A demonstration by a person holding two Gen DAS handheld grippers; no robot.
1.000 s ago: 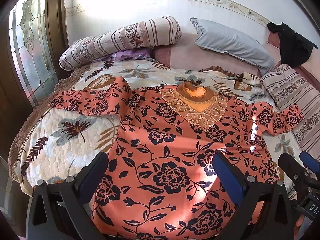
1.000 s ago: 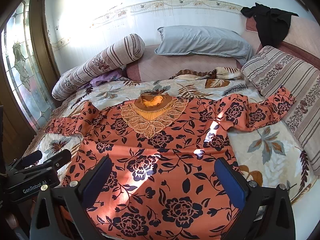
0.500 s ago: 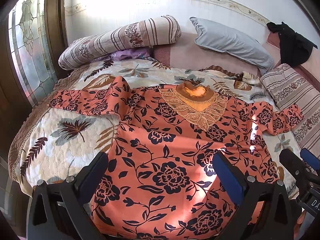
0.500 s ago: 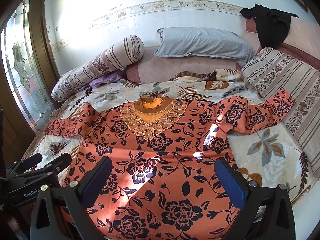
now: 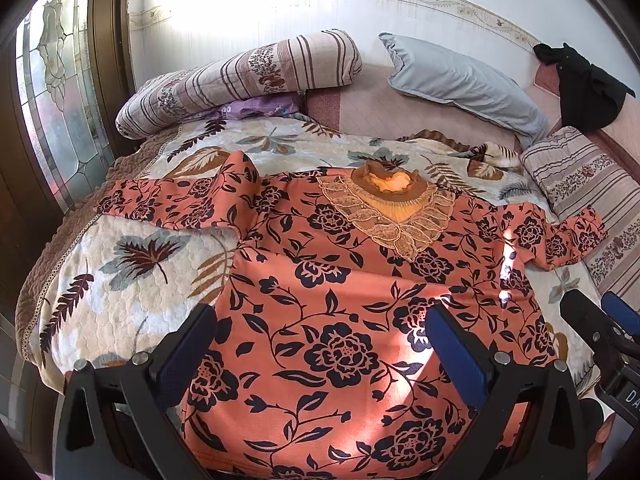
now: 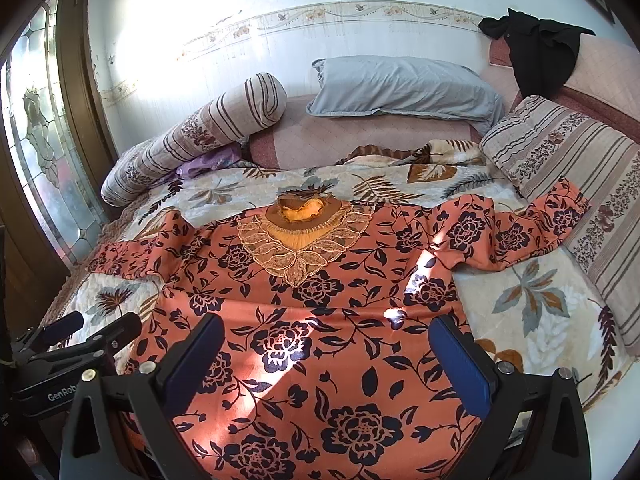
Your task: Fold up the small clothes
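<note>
An orange garment with black flowers [image 5: 328, 304] lies spread flat on the bed, front up, gold lace collar [image 5: 392, 208] toward the far side, both sleeves stretched out sideways. It also shows in the right wrist view [image 6: 320, 320]. My left gripper [image 5: 320, 344] is open and empty, hovering over the garment's lower left part. My right gripper [image 6: 324, 344] is open and empty over the lower right part. The right gripper shows at the right edge of the left wrist view [image 5: 600, 320]; the left gripper shows at the left edge of the right wrist view [image 6: 84, 332].
The bed has a leaf-print quilt [image 5: 120, 276]. A striped bolster [image 5: 240, 80], a grey pillow [image 5: 460, 80] and a striped cushion [image 6: 568, 168] line the far and right sides. A black cloth [image 6: 540, 52] hangs on the headboard. A glass door [image 5: 52, 120] stands at left.
Both grippers have drifted slightly; the garment sits a little lower in both views. Both stay open and the garment has not been moved.
</note>
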